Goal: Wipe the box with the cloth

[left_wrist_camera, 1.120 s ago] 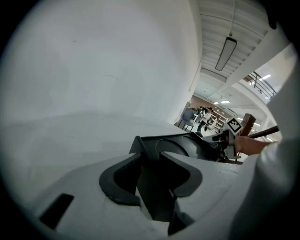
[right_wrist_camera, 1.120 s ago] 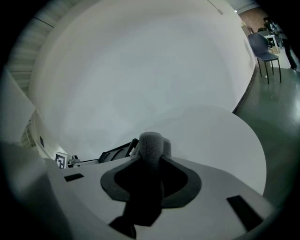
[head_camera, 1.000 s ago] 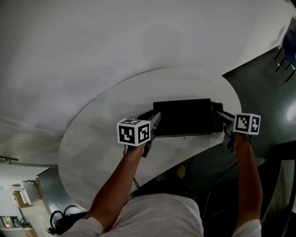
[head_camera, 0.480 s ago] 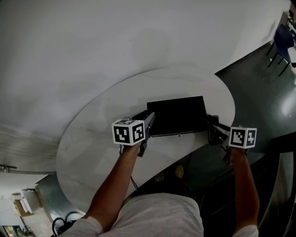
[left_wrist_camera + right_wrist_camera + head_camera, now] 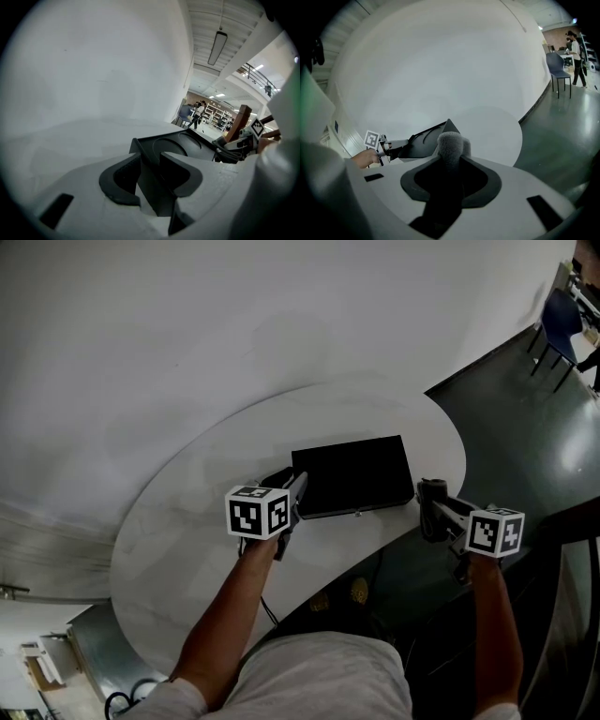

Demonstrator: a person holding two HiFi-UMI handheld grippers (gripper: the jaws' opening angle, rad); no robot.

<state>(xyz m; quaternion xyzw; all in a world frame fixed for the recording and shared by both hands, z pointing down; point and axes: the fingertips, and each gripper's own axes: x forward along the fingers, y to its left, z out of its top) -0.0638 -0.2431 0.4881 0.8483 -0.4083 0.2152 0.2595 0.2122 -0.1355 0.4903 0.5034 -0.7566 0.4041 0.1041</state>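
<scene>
A round white tabletop (image 5: 178, 531) stands before a pale wall (image 5: 234, 315) — dark glossy floor (image 5: 525, 437) beside it, a blue chair (image 5: 561, 319) farther off.
</scene>
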